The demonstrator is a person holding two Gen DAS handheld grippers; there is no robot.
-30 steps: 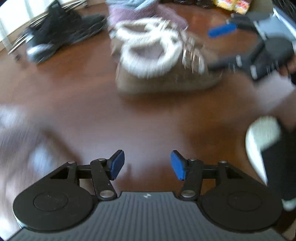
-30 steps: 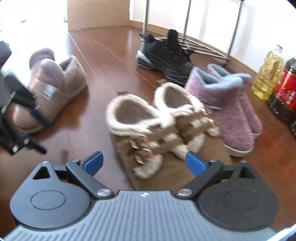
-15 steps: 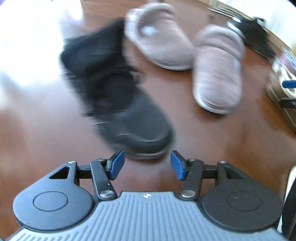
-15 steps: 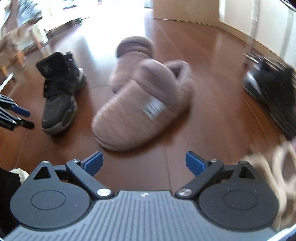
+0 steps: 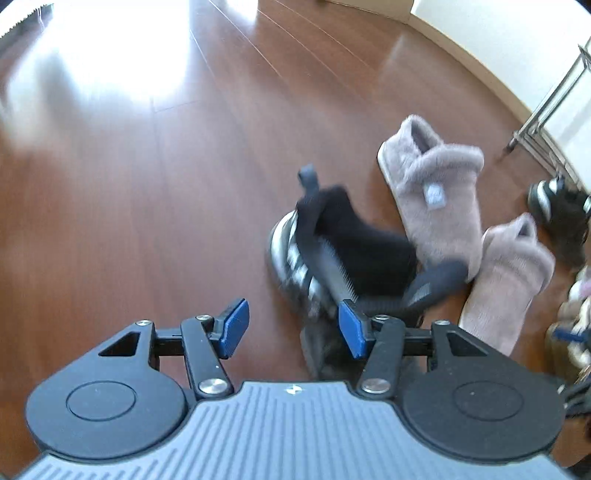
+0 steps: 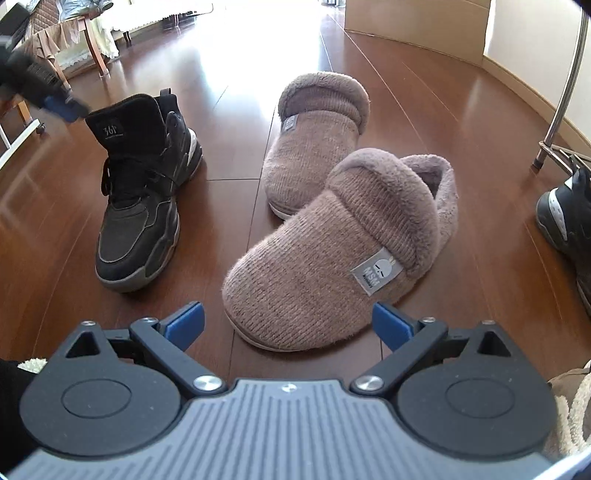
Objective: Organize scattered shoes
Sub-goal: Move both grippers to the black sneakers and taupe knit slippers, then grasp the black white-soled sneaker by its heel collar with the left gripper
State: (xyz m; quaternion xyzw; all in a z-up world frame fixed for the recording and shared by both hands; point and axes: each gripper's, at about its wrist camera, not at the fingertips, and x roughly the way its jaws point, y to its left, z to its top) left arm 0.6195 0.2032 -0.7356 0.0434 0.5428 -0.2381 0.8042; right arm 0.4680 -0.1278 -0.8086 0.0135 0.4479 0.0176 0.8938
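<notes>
A black high-top sneaker [image 5: 343,254] stands on the wooden floor; it also shows in the right wrist view [image 6: 142,192]. Two taupe fuzzy slippers lie beside it: the near slipper [image 6: 343,251] and the far slipper [image 6: 317,140]; in the left wrist view they are the far one [image 5: 436,192] and the near one [image 5: 506,280]. My left gripper [image 5: 291,326] is open and empty, above the sneaker's toe end. My right gripper [image 6: 288,321] is open wide and empty, just in front of the near slipper's toe.
Another black sneaker [image 6: 569,218] sits at the right by a metal rack leg [image 6: 561,96]. A furry buckled slipper [image 6: 569,406] is at the lower right edge. A cardboard box [image 6: 417,18] stands at the back, with chairs [image 6: 74,44] far left.
Both views have swung from the buckled slippers to the black sneaker and taupe slippers. My left gripper has come over the sneaker. My right gripper has closed in on the near slipper. Both stayed open.
</notes>
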